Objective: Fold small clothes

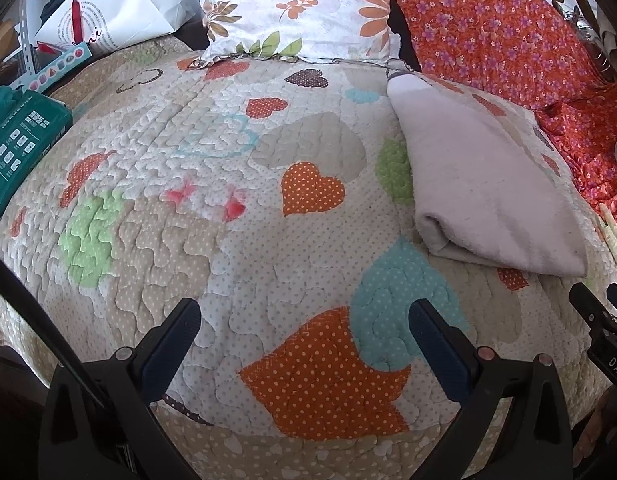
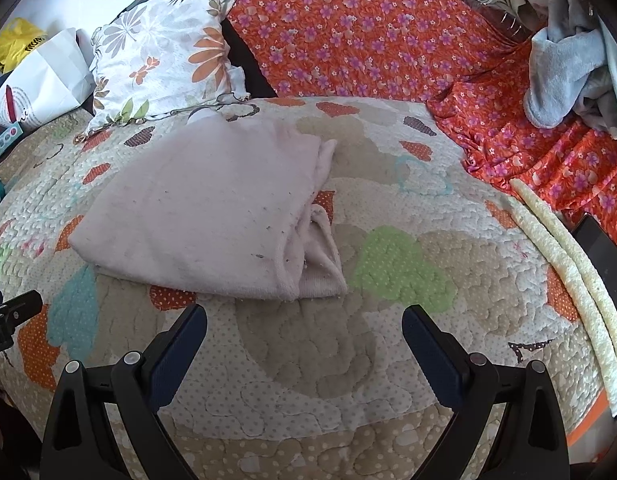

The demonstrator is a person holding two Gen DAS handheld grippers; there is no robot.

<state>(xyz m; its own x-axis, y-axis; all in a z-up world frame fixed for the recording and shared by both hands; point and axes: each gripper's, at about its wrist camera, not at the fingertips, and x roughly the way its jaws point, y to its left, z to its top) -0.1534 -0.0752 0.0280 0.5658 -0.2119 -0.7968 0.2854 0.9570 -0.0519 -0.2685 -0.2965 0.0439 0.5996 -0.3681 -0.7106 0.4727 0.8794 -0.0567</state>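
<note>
A pale pink fleece garment [image 2: 204, 208] lies folded on the heart-patterned quilt [image 2: 388, 320]; it also shows at the right of the left wrist view [image 1: 484, 184]. My left gripper [image 1: 304, 312] is open and empty, hovering over bare quilt [image 1: 228, 240] to the garment's left. My right gripper [image 2: 304, 320] is open and empty, just in front of the garment's near edge, not touching it. The right gripper's tips show at the right edge of the left wrist view [image 1: 600, 300].
A floral pillow [image 2: 168, 52] and an orange flowered cloth [image 2: 368, 32] lie behind. A heap of grey-blue clothes [image 2: 568, 68] sits far right. Two foam strips [image 2: 568, 280] and a dark flat object [image 2: 600, 260] line the right edge. Bags [image 1: 108, 12] and a green box [image 1: 16, 148] sit at left.
</note>
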